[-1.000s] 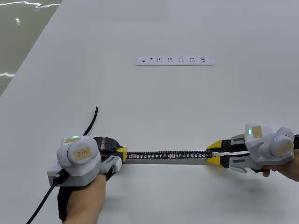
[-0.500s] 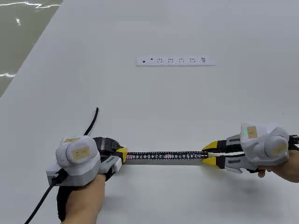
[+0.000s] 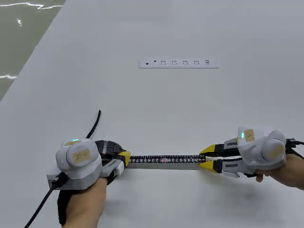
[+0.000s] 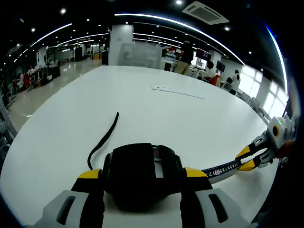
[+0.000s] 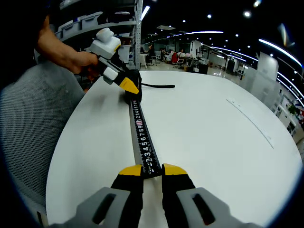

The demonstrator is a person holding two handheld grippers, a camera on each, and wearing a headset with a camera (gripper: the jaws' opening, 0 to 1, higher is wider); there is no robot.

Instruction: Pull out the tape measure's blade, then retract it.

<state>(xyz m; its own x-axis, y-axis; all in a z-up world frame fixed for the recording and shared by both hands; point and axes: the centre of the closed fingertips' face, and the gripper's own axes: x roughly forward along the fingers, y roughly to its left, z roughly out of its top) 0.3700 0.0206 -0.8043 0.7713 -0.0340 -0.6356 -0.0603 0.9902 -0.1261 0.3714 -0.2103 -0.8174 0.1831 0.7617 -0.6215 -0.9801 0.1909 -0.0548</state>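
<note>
On the tabletop [image 3: 190, 109], the left hand-held gripper [image 3: 121, 160] at 8 o'clock clamps the tape measure [image 3: 107, 147]; the right hand-held gripper [image 3: 205, 158] at 4 o'clock pinches its blade [image 3: 164, 159].

A wide white workbench [image 3: 199, 109] spreads from near to far, with a white power strip [image 3: 179, 62] lying flat on its far part. Off its left edge a glossy greenish floor [image 3: 19, 33] mirrors streaks of light. Beyond lies an open hall: a dark ceiling with long curved light strips [image 4: 190, 26], a ceiling air unit [image 4: 205, 13], a white pillar [image 4: 119, 45], bright windows [image 4: 246, 78] far right, and metal shelving [image 5: 80, 23] holding bins
</note>
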